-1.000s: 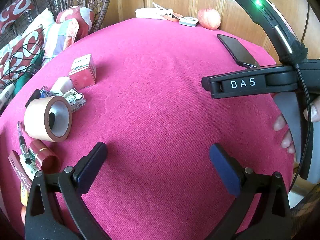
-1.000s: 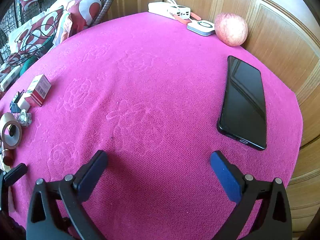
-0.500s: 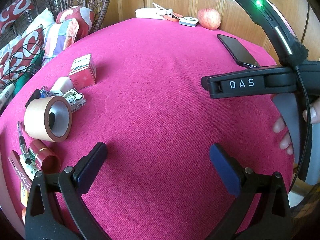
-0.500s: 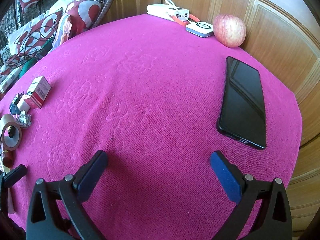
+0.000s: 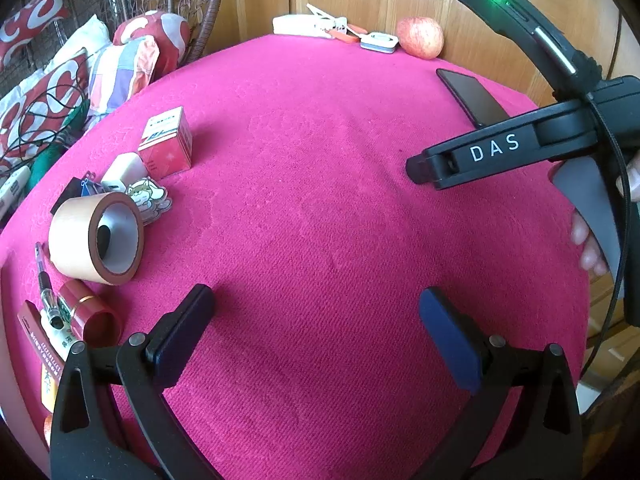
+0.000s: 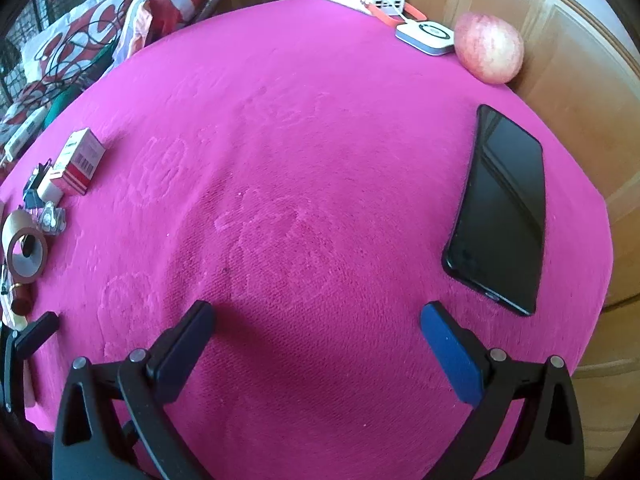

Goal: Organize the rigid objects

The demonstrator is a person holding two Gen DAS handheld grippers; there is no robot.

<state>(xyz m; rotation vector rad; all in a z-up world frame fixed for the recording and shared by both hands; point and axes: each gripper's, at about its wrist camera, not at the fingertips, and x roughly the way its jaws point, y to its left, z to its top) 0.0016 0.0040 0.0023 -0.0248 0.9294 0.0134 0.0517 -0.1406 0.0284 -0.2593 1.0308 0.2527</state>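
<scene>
Left claw (image 5: 316,326) and right claw (image 6: 316,332) both wide, empty, above the pink bench (image 6: 300,152); tape roll (image 5: 96,238) left, phone (image 6: 502,208) right

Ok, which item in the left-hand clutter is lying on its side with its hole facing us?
The brown tape roll, between the sticker and the red tube; it alone shows an open core.

Tape roll (image 5: 96,238) at table's (image 5: 320,220) left edge, box (image 5: 166,144) behind it; phone (image 6: 502,208) right; apple (image 6: 490,48) far-right corner.
</scene>
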